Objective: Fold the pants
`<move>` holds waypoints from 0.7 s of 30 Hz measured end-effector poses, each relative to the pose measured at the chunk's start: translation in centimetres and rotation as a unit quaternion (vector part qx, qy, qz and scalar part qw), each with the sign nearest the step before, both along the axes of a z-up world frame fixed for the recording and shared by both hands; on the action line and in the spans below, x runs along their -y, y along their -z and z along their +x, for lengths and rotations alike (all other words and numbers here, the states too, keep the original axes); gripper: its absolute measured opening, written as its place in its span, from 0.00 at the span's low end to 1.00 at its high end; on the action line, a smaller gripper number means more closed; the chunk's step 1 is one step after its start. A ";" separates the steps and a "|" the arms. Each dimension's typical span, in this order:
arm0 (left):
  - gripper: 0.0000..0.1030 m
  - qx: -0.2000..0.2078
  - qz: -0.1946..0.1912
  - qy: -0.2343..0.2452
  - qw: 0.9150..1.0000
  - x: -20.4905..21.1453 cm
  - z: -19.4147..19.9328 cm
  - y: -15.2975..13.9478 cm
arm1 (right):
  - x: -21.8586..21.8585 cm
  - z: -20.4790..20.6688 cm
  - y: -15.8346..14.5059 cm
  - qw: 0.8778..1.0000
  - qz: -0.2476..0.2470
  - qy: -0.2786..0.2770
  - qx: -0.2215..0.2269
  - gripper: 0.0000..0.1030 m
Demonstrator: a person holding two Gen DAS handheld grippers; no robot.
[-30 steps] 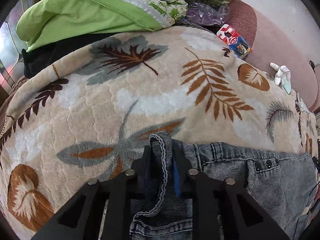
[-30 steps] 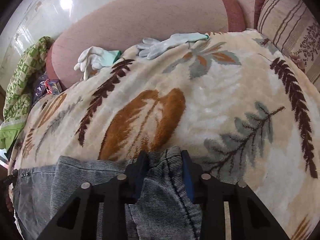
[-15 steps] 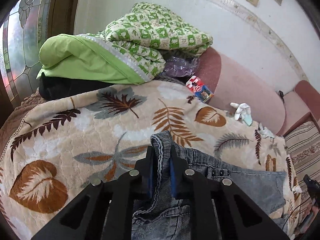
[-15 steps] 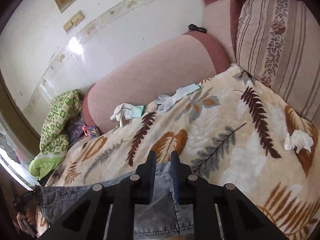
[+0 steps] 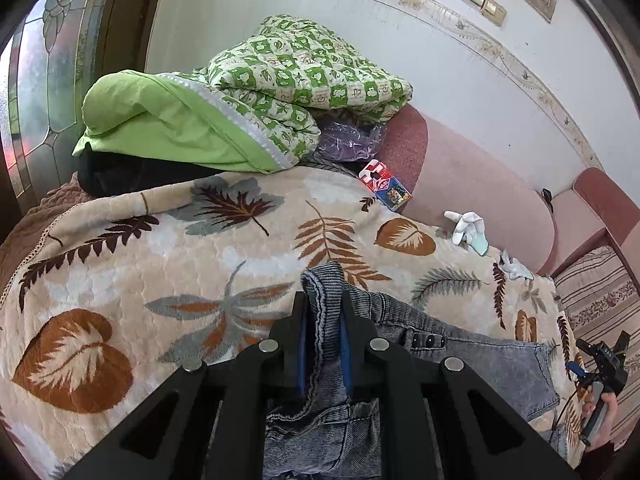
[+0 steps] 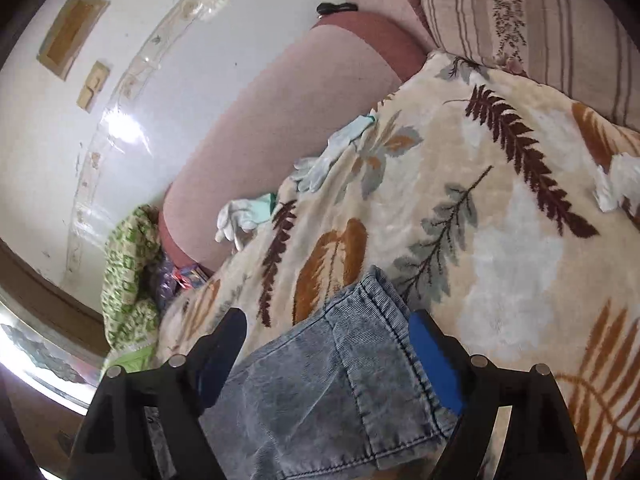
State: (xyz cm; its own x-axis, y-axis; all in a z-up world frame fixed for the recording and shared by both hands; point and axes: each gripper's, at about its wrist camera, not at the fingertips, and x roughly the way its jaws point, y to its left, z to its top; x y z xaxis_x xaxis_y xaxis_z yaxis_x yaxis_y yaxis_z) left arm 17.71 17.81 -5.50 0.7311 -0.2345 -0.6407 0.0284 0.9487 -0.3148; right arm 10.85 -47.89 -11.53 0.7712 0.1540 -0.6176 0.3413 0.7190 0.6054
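Pants (image 5: 472, 360), leaf blanket (image 5: 120, 280), white gloves (image 6: 240, 216) nearby

My leaf-print blanket (image 5: 200, 248) covers the sofa; on it lie the jeans (image 5: 472, 356) at lower centre, white gloves (image 5: 466, 226) right, green quilt (image 5: 240, 112) upper left

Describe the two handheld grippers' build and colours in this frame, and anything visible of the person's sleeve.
Both the left gripper and right gripper are matte black, with angular linkage arms showing triangular cut-outs, round silver pivot pins and blue pads inside the fingers. Seen from the left wrist camera, the right gripper has a black handle with a thin cable; a dark sleeve shows.
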 end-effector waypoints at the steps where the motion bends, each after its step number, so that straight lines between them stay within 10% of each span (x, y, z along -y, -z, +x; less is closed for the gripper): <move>1: 0.13 -0.001 0.004 0.000 1.000 0.1 0.3 0.2 | -0.2 1.3 0.6 0.999 -0.020 -0.012 -0.022 0.83; 10: 0.13 -0.032 0.052 0.002 0.998 1.5 2.9 2.5 | -2.6 9.7 6.0 0.977 -0.152 -0.073 -0.133 0.67; 13: 0.13 -0.056 0.042 -0.011 0.998 1.1 3.4 3.5 | -4.2 9.8 5.8 0.963 -0.203 -0.102 -0.144 0.41; 14: 0.13 -0.057 0.034 -0.013 0.998 0.8 3.3 3.5 | -4.5 9.5 5.4 0.965 -0.190 -0.109 -0.141 0.29; 21: 0.13 0.001 -0.015 -0.014 1.000 -0.6 -0.6 -0.6 | -6.8 3.6 -1.5 0.974 -0.209 -0.077 -0.045 0.24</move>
State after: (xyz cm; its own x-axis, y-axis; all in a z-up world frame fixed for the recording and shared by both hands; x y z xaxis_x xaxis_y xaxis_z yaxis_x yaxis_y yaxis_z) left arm 17.14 18.44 -4.91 0.7393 -0.2325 -0.6320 0.0018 0.9392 -0.3434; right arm 14.44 -41.12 -9.99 0.6993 -0.0168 -0.7146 0.2484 0.9431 0.2209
